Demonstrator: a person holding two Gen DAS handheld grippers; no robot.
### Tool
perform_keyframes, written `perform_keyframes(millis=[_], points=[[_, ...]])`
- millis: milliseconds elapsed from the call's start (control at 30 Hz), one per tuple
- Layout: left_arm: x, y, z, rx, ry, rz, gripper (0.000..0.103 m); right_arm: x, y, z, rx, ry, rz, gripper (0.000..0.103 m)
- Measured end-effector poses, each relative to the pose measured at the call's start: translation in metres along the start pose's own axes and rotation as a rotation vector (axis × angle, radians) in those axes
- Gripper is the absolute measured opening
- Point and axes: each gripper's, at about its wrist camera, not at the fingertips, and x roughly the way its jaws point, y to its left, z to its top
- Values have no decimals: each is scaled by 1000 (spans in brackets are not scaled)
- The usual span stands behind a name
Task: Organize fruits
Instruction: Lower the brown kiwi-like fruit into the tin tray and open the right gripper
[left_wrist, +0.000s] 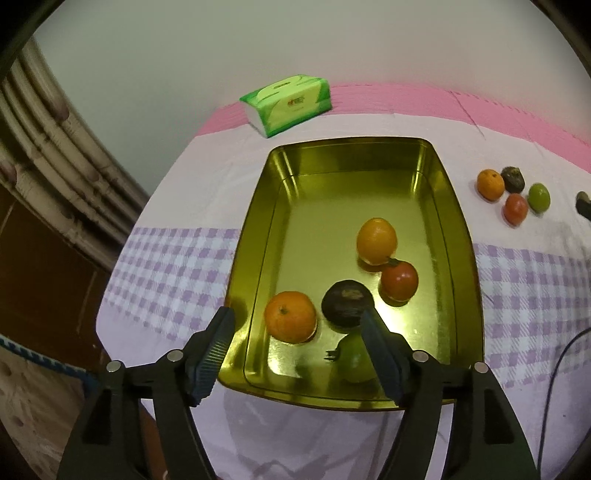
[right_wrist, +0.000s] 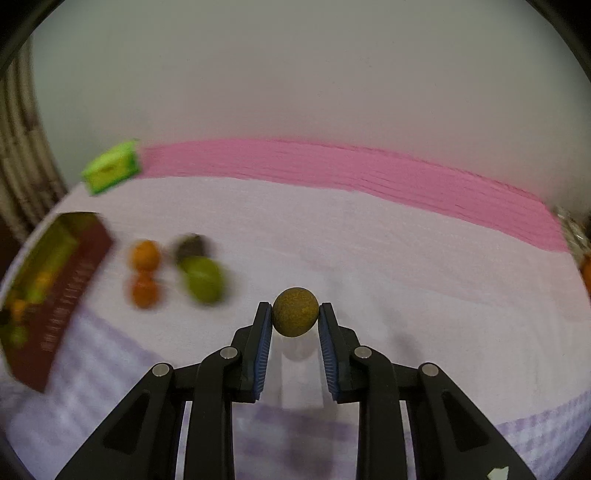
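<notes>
Fruits filled part of the gold tray (left_wrist: 258, 236) in the left wrist view: two oranges (left_wrist: 290, 316), a red one (left_wrist: 399, 281), a dark one (left_wrist: 345, 301) and a green one (left_wrist: 351, 360), clustered at its near end. The left gripper (left_wrist: 295, 347) hung over that end, jaws apart and empty. Four more fruits (left_wrist: 513, 194) waited right of the tray, so roughly half seemed sorted.

In the right wrist view, the right gripper (right_wrist: 295, 319) clamped a round brownish fruit (right_wrist: 295, 312), right of the tray; being round, it showed no long axis.
</notes>
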Motion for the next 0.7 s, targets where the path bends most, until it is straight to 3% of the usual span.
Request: perform_keyframes(millis=[233, 367, 500, 700], points=[[-4, 33, -6, -99, 0, -11, 78, -6, 101, 14, -133, 22, 247, 24], [-4, 55, -8, -186, -3, -9, 78, -8, 151, 16, -210, 30, 329, 24], [1, 61, -9, -220, 17, -3, 79, -2, 194, 20, -300, 43, 356, 24], [3, 61, -11, -220, 21, 3, 79, 21, 220, 14, -344, 88, 353, 24]])
